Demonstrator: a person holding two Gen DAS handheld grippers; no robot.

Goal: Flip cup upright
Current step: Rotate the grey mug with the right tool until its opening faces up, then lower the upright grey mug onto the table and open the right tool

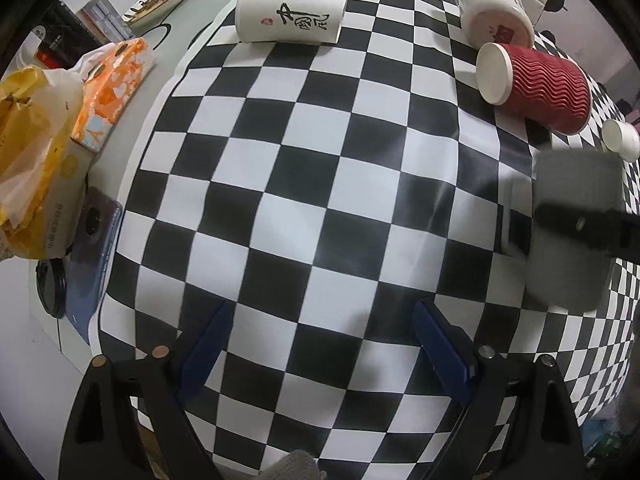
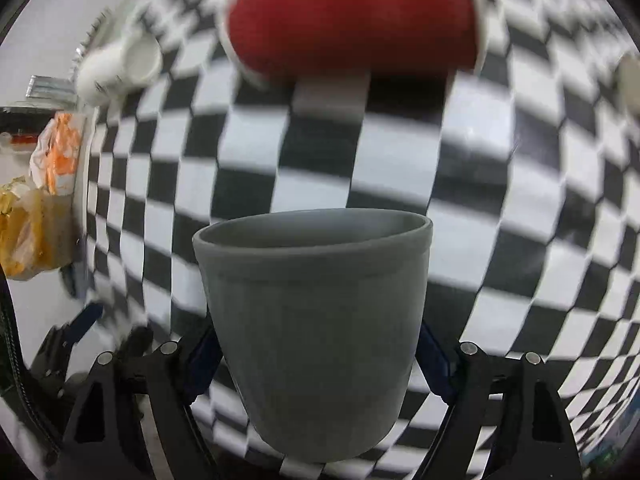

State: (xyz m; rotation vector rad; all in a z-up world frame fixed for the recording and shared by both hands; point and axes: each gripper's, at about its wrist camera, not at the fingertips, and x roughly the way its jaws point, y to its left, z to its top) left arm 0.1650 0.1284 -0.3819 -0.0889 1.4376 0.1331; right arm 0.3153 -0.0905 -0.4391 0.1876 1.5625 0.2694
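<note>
My right gripper (image 2: 316, 348) is shut on a plain grey cup (image 2: 316, 304), held with its open rim up and away from me, above the checkered cloth (image 2: 400, 168). The same grey cup (image 1: 568, 236) shows blurred at the right of the left wrist view, with a dark finger across it. My left gripper (image 1: 320, 344) is open and empty above the checkered cloth (image 1: 304, 184). A red ribbed paper cup (image 1: 536, 84) lies on its side; it also shows blurred in the right wrist view (image 2: 352, 16).
A white cup with black calligraphy (image 1: 290, 12) lies on its side at the far edge. Another white cup (image 1: 496, 12) and a small white cup (image 1: 622, 138) lie at the right. An orange packet (image 1: 112, 88), a yellow bag (image 1: 32, 152) and a phone (image 1: 92, 248) sit left of the cloth.
</note>
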